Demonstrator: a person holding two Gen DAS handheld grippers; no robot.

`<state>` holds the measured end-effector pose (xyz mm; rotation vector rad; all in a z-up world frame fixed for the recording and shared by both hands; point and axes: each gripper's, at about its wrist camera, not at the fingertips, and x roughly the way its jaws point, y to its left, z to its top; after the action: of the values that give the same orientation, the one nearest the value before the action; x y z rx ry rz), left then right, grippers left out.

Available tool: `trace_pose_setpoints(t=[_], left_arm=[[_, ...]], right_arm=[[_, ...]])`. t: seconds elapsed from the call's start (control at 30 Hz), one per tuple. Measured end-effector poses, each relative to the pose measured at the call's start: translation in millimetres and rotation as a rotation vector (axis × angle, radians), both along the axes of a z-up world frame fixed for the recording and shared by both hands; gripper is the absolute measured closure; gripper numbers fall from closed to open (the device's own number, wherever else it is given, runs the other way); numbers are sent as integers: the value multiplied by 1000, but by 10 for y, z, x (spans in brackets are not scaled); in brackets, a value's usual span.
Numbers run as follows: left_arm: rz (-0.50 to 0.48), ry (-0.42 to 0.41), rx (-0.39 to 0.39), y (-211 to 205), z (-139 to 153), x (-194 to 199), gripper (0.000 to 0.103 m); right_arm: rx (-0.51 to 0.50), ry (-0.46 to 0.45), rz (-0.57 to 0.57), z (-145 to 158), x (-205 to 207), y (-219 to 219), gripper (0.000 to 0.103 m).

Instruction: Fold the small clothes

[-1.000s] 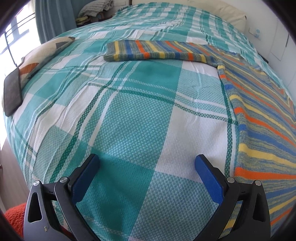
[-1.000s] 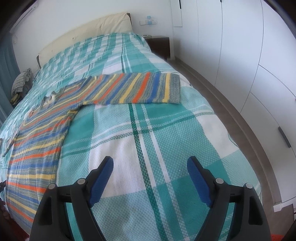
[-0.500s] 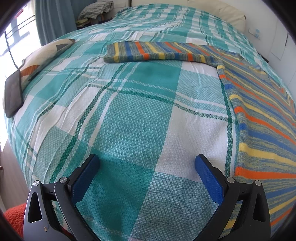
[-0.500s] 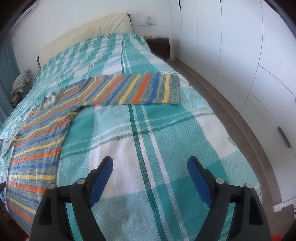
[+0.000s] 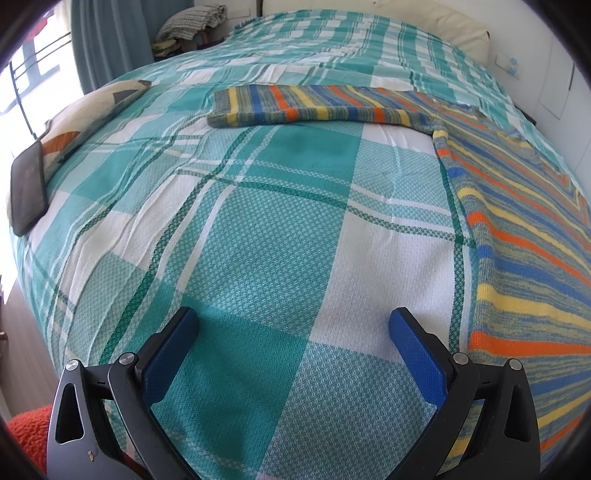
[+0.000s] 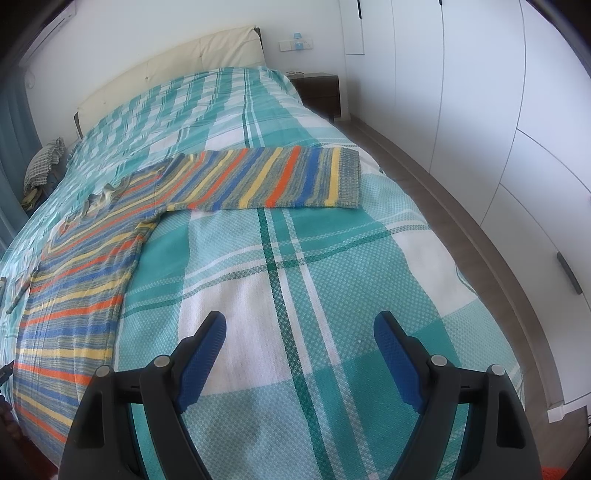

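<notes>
No visible change from the earlier frames: both views match, grippers in the same spots, sweater lying as before.

Left gripper (image 5: 293,326) sits at the bottom centre of the left wrist view, blue pads spread wide apart, nothing between them, only the plaid bedspread (image 5: 258,236) under them. Right gripper (image 6: 300,330) is at the bottom centre of the right wrist view, jaws likewise wide apart and empty over the bedspread (image 6: 295,266).

Striped sweater (image 5: 517,229) lies flat and unfolded on the bed. In the left wrist view its body runs down the right side of the frame, with one sleeve (image 5: 314,105) stretched out toward upper centre, cuff end at the left. In the right wrist view the sweater (image 6: 77,291) body fills the lower left, and the other sleeve (image 6: 273,177) reaches across the middle of the frame to the right, cuff near the bed's right edge. Stripes are orange, blue, yellow and grey. Neither gripper touches it; both are off to its sides.

Around:
- dark phone (image 5: 27,192), left edge, resting against a patterned cushion (image 5: 88,110)
- folded cloth pile (image 5: 192,22), upper left
- cream headboard (image 6: 173,70), upper centre
- dark nightstand (image 6: 317,92), beside the bed
- white wardrobe doors (image 6: 480,110), right side

Nothing lies between the grippers and the sweater.
</notes>
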<state>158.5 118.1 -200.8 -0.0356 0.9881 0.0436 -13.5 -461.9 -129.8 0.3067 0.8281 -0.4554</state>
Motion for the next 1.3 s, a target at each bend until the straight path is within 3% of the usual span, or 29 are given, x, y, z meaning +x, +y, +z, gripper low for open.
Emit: trace_pose_setpoints(t=[0.33,0.43,0.57,0.7,0.8,0.93,1.07,1.17,1.27,1.3], left_arm=[[6,-10,-6,12,37,7,0],[12,-12,-25,19,91,-13,1],[-9,-59,-109,49,262,-129,1],[-21,-87,-66,-8,292,-120,1],[-15,-60,-68,-28,204,-58,1],[7,-53,-49,-27,135,-35,1],[25,-42,-42,13,91,-26,1],[31,-42,-38,19,71,-25,1],[26,-48,-17,-5,54,-16,1],[23,-50,-9,-16,52,-14,1]], right_arm=[[12,-15,11,33,-14,39,21],[56,-38,16,47,-22,-4,21],[240,-167,-10,167,-63,-379,21],[471,-312,-133,214,-9,-1051,21],[629,-338,-170,103,238,-1458,21],[697,-265,-152,-53,670,-1666,28],[599,-166,-158,-114,1017,-1702,32],[591,-114,-167,-226,1211,-1728,38],[530,-21,-141,-307,1404,-1692,57],[485,33,-132,-324,1458,-1665,70]])
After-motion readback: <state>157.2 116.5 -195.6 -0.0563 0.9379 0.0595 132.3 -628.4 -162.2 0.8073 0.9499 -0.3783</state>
